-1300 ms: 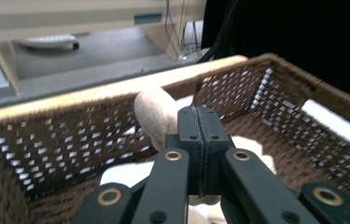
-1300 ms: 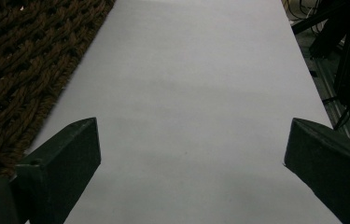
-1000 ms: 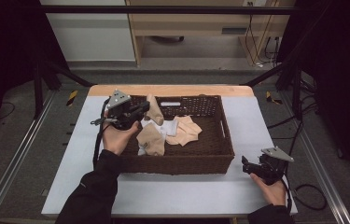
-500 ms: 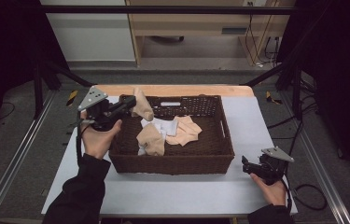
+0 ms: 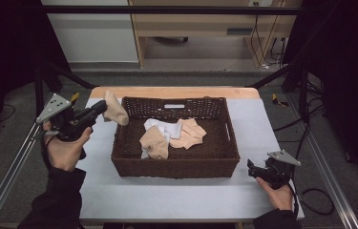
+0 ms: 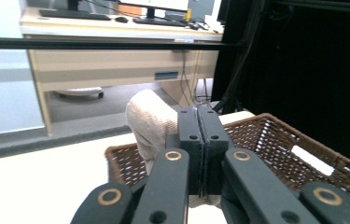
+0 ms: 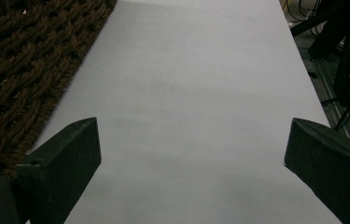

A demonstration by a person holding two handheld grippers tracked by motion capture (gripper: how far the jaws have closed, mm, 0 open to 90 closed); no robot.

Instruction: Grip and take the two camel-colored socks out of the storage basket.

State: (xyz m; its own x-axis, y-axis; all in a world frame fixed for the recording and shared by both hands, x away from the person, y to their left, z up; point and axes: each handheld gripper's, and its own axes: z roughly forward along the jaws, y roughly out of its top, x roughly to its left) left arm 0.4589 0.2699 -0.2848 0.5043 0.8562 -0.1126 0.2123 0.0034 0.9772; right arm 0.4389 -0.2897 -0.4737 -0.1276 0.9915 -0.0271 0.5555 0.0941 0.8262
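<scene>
High view: left gripper (image 5: 101, 109) pinching beige sock (image 5: 115, 109) beside basket (image 5: 175, 164); right gripper (image 5: 253, 169) wide, idle. Lift clear of rim first.

The left gripper (image 6: 199, 154) hides the lower part of the beige sock (image 6: 151, 123)

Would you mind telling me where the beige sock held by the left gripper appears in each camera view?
High view: beige sock hangs left of the basket's far-left corner, pinched by the left gripper.
Left gripper view: centre, sock behind the closed jaws.
Right gripper view: not in it.
Shared landmark: the brown wicker basket.
</scene>
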